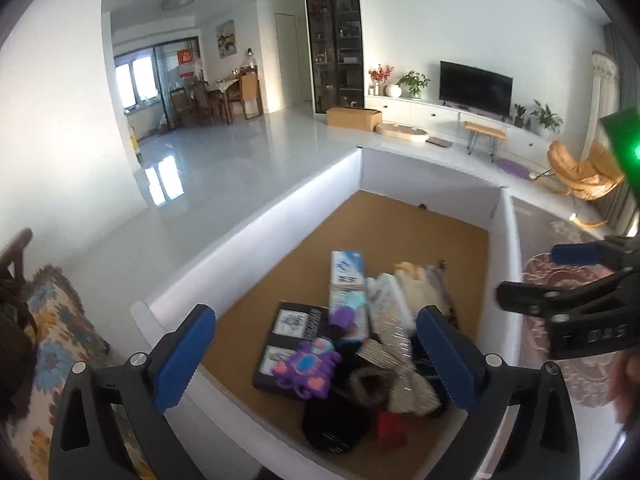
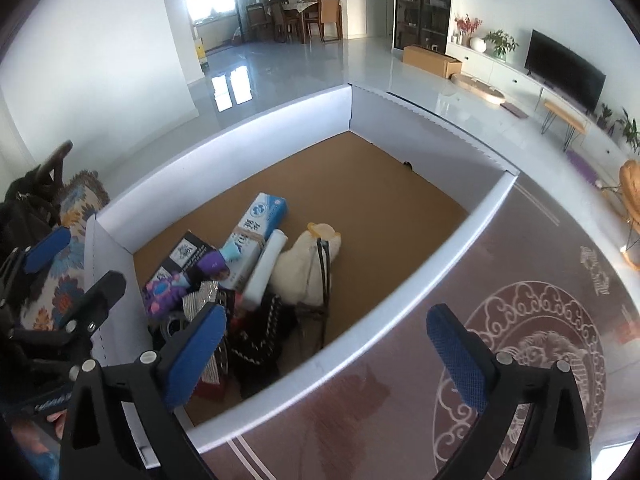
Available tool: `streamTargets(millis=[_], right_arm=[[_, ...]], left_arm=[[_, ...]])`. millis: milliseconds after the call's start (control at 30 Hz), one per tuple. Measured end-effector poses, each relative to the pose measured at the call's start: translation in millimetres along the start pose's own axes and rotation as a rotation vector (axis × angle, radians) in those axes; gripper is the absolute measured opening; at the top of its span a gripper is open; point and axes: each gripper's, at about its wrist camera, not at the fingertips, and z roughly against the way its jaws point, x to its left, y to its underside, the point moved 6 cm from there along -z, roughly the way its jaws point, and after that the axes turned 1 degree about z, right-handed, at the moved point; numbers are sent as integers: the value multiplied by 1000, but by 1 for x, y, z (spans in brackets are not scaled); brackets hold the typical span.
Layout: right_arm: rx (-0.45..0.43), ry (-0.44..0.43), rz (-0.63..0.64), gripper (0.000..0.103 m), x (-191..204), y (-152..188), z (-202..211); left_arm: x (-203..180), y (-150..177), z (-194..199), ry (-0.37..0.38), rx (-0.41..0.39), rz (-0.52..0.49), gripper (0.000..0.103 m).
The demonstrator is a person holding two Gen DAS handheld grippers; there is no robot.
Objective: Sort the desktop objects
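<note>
Here I am holding my left gripper (image 1: pixel 316 364) over the near end of a white-walled box (image 2: pixel 400 320), its jaws spread wide and gripping nothing. My right gripper (image 2: pixel 328 356) is hanging over the box's near wall where it meets the desk (image 2: pixel 520 280), jaws likewise spread and empty.

The box is sitting on the desk, a brownish glossy surface that is showing a pale circular ornament with cloud scrolls near its right edge. The box floor is lined in plain brown card, and the things are all lying heaped in its near-left corner, leaving the far half bare. A blue and white carton (image 2: pixel 256 236) is lying flat, pointing toward the far wall. Beside it a white roll (image 2: pixel 266 268) is leaning against a cream plush toy (image 2: pixel 304 272). A purple plush toy (image 1: pixel 308 372) is resting on a dark framed box (image 1: pixel 288 336), and a fuzzy slipper (image 1: pixel 376 384) is lying among dark items that are too blurred to name.

Beyond the desk, a pale glossy floor is reflecting window light. A television (image 1: pixel 476 88) is standing on a long white cabinet with potted plants, a dark glass cabinet (image 1: pixel 336 40) is rising beside it, and a dining table with wooden chairs (image 2: pixel 304 16) is showing at the far end. A flowered cushion (image 1: pixel 52 332) is lying at the left.
</note>
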Motion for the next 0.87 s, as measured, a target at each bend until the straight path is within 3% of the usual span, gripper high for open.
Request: streamTargets(millis=[267, 867], right_arm=[[0, 15, 37, 101, 7, 5, 3], [12, 3, 29, 101, 11, 6, -16]], left_arm=[[-11, 1, 21, -32, -1, 1, 102], [-2, 8, 9, -16, 33, 79, 103]])
